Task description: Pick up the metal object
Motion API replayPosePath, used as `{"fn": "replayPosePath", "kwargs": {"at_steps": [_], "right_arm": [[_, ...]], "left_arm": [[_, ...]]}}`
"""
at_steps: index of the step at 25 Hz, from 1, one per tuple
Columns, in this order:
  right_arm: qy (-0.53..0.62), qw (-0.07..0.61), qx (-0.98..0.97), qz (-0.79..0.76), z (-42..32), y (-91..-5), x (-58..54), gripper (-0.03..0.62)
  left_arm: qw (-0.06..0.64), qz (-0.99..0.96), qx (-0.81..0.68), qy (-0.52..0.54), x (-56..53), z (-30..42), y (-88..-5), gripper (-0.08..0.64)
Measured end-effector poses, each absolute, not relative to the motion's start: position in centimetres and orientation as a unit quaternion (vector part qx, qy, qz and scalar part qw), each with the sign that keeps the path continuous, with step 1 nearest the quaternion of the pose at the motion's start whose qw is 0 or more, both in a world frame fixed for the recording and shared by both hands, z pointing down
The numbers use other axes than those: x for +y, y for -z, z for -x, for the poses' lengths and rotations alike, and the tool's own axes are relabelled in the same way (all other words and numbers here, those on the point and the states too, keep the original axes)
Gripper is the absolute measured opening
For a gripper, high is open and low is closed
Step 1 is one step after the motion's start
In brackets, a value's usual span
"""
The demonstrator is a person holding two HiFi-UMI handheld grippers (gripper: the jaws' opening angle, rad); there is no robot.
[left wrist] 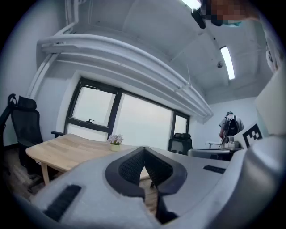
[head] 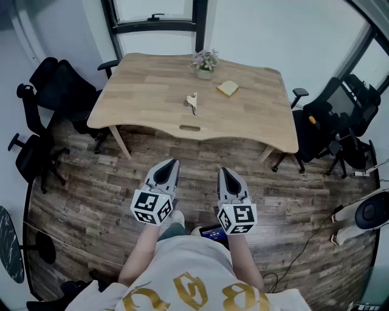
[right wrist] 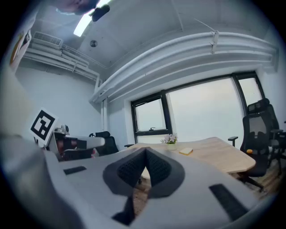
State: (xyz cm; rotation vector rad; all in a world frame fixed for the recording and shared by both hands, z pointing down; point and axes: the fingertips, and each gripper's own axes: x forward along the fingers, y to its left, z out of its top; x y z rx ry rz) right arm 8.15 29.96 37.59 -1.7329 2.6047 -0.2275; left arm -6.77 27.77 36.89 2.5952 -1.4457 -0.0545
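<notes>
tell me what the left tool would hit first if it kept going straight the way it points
Most likely the near edge of the wooden table. The left tool, shut and empty, points across the floor toward it. Height is unclear, so it might pass just above the tabletop toward the metal object.

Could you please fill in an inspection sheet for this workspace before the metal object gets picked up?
Surface: wooden table, holding three things.
Job's things: metal object lies near the table's middle, untouched.
Clutter: potted flowers at the far edge; yellow block to their right, nearer the person.
Grippers: left gripper and right gripper both shut and empty, held over the floor, short of the table.
Cables: thin cable on the floor at right.
Surroundings: black office chairs on both sides; window beyond the table.
</notes>
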Motion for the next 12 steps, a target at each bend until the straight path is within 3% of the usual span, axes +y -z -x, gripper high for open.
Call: {"fn": "replayPosePath", "kwargs": {"at_steps": [12], "right_arm": [[0.077, 0.002, 0.829, 0.553, -9.0, -37.9, 29.7, 0.011]], "left_arm": [[0.081, -0.897, -0.433, 0.03, 28.4, 4.5, -36.2, 0.018]]}}
